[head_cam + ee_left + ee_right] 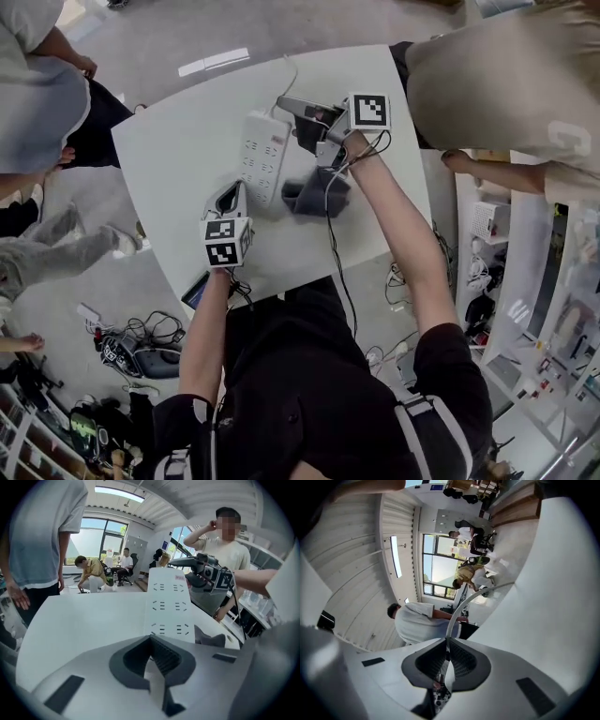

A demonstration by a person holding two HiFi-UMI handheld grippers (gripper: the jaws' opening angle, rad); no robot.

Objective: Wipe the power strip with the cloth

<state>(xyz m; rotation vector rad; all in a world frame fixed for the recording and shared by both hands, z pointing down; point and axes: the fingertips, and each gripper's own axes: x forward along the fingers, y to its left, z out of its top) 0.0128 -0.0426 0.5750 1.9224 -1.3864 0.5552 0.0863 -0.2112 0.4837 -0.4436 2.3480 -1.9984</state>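
The white power strip [262,155] lies lengthwise on the white table [178,150]; in the left gripper view the strip [168,604] stretches away just ahead of the jaws. A crumpled grey cloth [314,192] lies on the table to its right, also visible as the cloth [211,639] in that view. My left gripper [230,192] hovers at the strip's near end, its jaws [151,639] shut and empty. My right gripper [284,101] is raised over the strip's far end, pointing nearly level. Its jaws [447,641] are shut, and the strip's thin white cord [457,613] runs straight out from the tips.
One person [42,103] stands at the table's far left and another [506,84] at its right. A dark flat device [195,292] sits at the near table edge. Cables and gear [141,352] lie on the floor at the left, and shelves [534,319] line the right.
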